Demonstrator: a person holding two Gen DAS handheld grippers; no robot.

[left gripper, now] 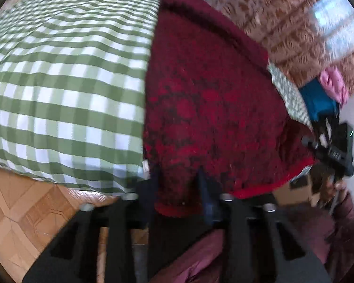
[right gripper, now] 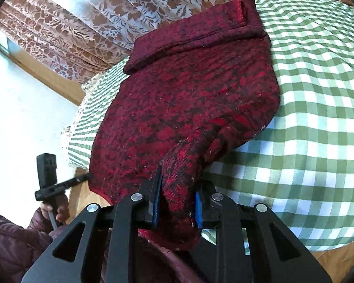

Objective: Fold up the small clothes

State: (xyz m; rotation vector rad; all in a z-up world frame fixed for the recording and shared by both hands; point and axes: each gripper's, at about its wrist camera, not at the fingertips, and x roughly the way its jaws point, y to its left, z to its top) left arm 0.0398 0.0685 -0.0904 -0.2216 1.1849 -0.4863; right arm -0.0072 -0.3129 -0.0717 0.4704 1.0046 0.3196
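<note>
A dark red patterned knit sweater (left gripper: 212,99) lies on the green-and-white checked bedspread (left gripper: 63,89), its near hem pulled off the edge. My left gripper (left gripper: 177,188) is shut on the near hem. In the right wrist view the same sweater (right gripper: 188,99) has its far end folded over, and my right gripper (right gripper: 177,200) is shut on a bunched corner of it that hangs between the blue pads (right gripper: 198,210). The left gripper (right gripper: 87,176) shows at the sweater's left hem there; the right gripper body (left gripper: 335,146) shows at the right in the left wrist view.
Brown floral curtains (right gripper: 101,18) hang behind the bed. The checked bedspread (right gripper: 318,118) extends to the right. Wooden parquet floor (left gripper: 30,207) lies below the bed edge. A blue and pink cloth pile (left gripper: 325,94) sits at the far right. A maroon jacket sleeve (right gripper: 11,240) is close by.
</note>
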